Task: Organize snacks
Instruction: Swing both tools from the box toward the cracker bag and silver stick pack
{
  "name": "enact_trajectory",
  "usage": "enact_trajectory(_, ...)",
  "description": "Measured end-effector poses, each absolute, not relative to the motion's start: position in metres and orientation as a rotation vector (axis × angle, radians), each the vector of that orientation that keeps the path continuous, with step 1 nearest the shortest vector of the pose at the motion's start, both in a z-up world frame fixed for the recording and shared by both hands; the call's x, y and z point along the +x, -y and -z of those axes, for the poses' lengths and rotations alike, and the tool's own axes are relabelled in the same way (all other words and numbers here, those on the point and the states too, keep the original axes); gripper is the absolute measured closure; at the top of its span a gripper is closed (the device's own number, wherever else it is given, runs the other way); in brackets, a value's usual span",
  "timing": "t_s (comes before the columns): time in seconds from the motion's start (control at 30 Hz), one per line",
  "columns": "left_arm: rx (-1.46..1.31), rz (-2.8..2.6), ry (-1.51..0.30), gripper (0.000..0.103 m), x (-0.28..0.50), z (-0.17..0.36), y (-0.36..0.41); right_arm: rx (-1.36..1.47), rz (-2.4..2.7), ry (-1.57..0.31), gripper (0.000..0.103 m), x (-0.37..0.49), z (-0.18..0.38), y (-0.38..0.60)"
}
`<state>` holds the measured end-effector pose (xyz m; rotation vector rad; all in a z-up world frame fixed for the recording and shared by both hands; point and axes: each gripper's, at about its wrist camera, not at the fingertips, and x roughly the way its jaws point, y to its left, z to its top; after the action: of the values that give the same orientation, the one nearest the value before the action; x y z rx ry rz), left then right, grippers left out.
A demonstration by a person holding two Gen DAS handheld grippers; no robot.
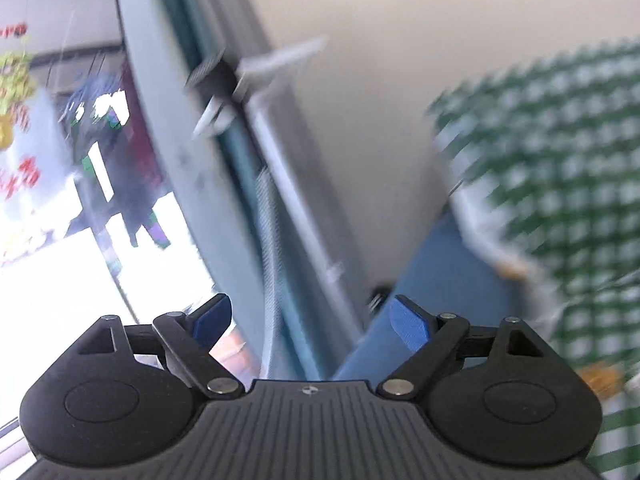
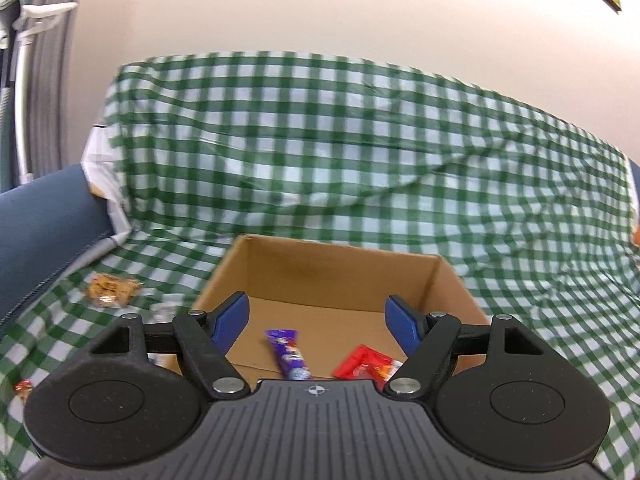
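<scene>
Green checked cloth [image 2: 360, 140] covers pretty much the whole right wrist view. Far left sits a clear cookie pack [image 2: 110, 290], then the cardboard box [image 2: 340, 276] at centre, with a purple wrapper [image 2: 288, 354] and red wrapper [image 2: 366, 364] inside. Right gripper [image 2: 318, 324] hangs spread over it, empty. Left gripper [image 1: 312, 318] is spread and empty too, its view all blur.

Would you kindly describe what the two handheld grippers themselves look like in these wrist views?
Both look alike. The left gripper and right gripper each have a matte black body with a ribbed grey centre plate bearing a small crosshair mark, two round black housings, black linkage arms with silver pivot pins, and blue pads on the fingers. No cables, sleeves or hands show.
</scene>
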<state>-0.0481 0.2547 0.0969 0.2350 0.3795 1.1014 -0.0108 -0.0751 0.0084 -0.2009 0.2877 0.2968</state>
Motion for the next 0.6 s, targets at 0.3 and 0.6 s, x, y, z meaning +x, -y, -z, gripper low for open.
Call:
enact_trajectory(0.3, 0.112, -0.924, -0.117, 0.009, -0.044, -0.104, -0.259, -0.188, -0.426, -0.323, 0.027, -0.024, -0.017, 0.015)
enact_trajectory(0.6, 0.103, -0.325, -0.468, 0.072, 0.043, -0.054, -0.212, -0.393, -0.443, -0.486, 0.039, 0.006, 0.033, -0.132)
